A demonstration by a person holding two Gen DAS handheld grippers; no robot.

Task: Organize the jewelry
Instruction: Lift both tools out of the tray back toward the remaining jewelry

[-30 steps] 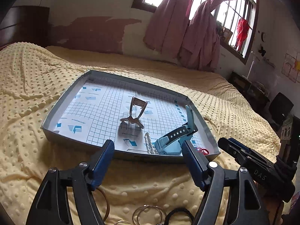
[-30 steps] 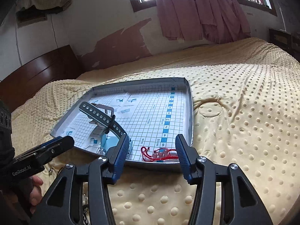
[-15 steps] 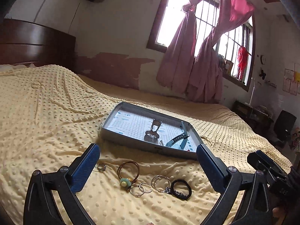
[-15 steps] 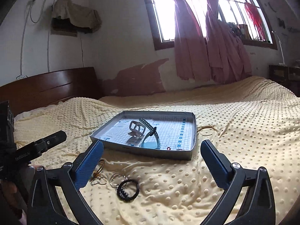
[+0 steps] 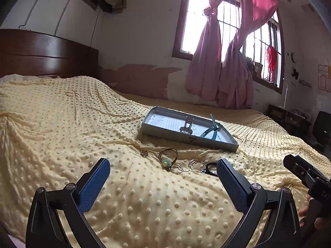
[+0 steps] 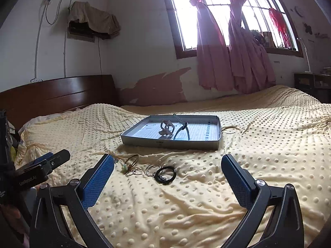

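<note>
A grey tray (image 5: pixel 186 137) with a grid-paper floor lies on the yellow bedspread; it also shows in the right wrist view (image 6: pixel 171 143). In it stand a brown hair clip (image 5: pixel 187 125) and a teal watch (image 5: pixel 212 131). In front of the tray, loose on the bedspread, lie a brown bangle with a green bead (image 5: pixel 168 157), thin metal rings (image 5: pixel 193 165), a small ring (image 5: pixel 144 153) and a black bracelet (image 6: pixel 165 174). My left gripper (image 5: pixel 163 177) is open and empty, held back from the jewelry. My right gripper (image 6: pixel 167 175) is open and empty above the bedspread.
The dotted yellow bedspread (image 5: pixel 72 124) covers the whole bed. A dark wooden headboard (image 6: pixel 51 95) stands at the left. Pink curtains (image 6: pixel 227 51) hang at the windows behind. A thin hoop (image 6: pixel 230 131) lies right of the tray.
Both grippers have pulled back and up from the tray and opened wide. The loose jewelry in front of the tray has come fully into view.
</note>
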